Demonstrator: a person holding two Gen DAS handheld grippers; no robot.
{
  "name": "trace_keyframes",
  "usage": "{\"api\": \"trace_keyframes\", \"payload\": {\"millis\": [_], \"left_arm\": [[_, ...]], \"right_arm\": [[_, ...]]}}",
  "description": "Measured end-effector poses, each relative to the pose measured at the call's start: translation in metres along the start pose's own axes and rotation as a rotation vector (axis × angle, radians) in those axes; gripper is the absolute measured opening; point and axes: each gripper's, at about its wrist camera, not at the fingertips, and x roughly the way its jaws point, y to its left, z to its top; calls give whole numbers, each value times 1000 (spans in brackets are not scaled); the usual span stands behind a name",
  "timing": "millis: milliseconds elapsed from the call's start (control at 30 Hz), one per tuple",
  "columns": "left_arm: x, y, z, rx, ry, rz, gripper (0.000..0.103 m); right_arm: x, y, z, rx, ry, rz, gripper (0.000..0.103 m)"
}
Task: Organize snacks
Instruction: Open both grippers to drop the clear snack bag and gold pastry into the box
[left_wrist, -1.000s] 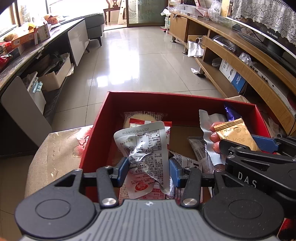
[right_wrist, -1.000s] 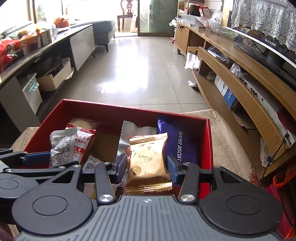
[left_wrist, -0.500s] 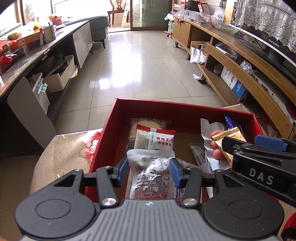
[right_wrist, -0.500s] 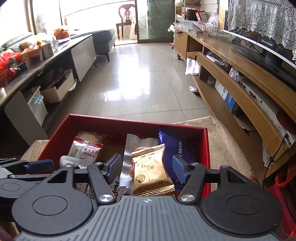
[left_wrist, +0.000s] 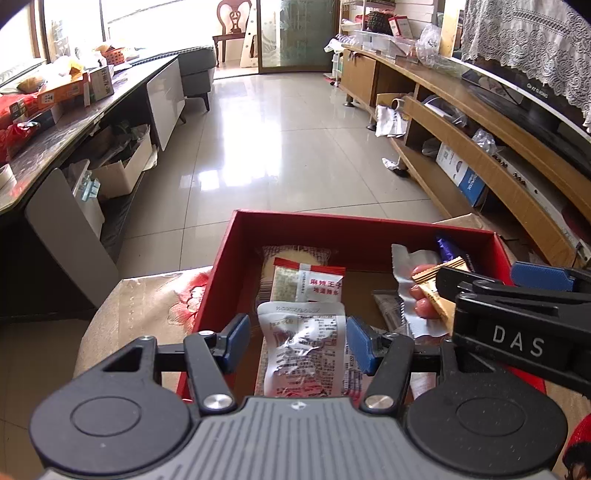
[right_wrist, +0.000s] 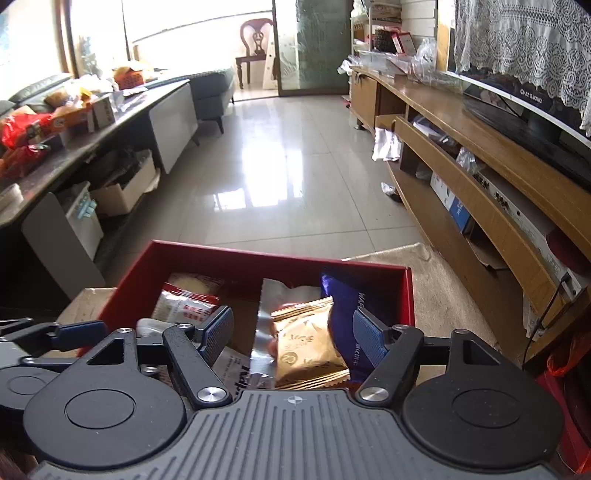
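A red box (left_wrist: 332, 221) holds several snack packets. My left gripper (left_wrist: 297, 343) hangs over its near left part, and its jaws are opening. A silver printed packet (left_wrist: 303, 354) lies between the pads, resting on other packets, with a gap at the left pad. Beyond it lies a red-and-white packet (left_wrist: 306, 284). My right gripper (right_wrist: 293, 336) is over the box's right side, its jaws also opening. A gold biscuit packet (right_wrist: 306, 343) lies loose between them, clear of both pads. A blue wafer pack (right_wrist: 351, 299) leans against the right wall.
The box sits on a tan cloth-covered surface (left_wrist: 140, 306). A wrapped sausage pack (left_wrist: 413, 291) lies mid-box. A long wooden TV cabinet (left_wrist: 480, 147) runs along the right, and a dark cluttered counter (left_wrist: 55, 122) along the left, with glossy tiled floor between them.
The silver packet went from held upright to lying flat in the box, and the left jaws spread off it. The right jaws widened away from the gold packet, which sank into the box.
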Motion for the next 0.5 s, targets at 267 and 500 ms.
{"api": "trace_keyframes", "payload": {"millis": [267, 500], "left_arm": [[0, 2, 1, -15, 4, -4, 55], [-17, 6, -4, -26, -17, -2, 59]], "right_arm": [[4, -7, 0, 30, 24, 14, 82], [-22, -7, -2, 16, 1, -6, 82]]}}
